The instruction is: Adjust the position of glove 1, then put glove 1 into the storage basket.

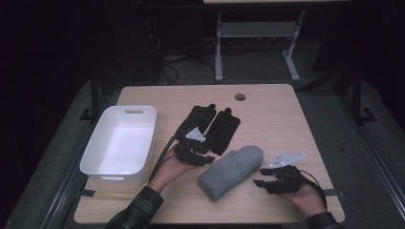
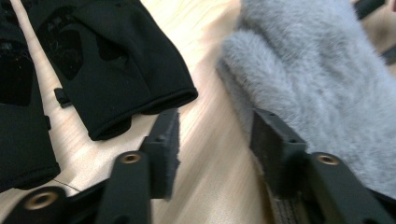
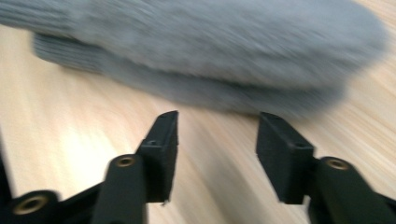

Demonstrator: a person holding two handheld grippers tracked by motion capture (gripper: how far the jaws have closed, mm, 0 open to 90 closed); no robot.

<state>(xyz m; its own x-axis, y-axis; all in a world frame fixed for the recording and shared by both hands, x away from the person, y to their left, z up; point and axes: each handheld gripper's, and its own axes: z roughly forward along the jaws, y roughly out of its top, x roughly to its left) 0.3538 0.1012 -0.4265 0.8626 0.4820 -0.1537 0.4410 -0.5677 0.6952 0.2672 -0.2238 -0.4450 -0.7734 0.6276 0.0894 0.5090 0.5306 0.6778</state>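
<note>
Both grippers, left gripper [image 2: 215,149] and right gripper [image 3: 217,154], stand spread and empty; grey mitten [image 1: 231,171] lies between them, seemingly untouched.

You find no text, label, brand, number or sign to read here: the grey mitten [image 1: 231,171], the black gloves [image 1: 213,126], the white bin [image 1: 119,143] and the tabletop [image 1: 267,114] all show plain surfaces, and the grey plates on your grippers carry only small dark marks too tiny to make out.
</note>
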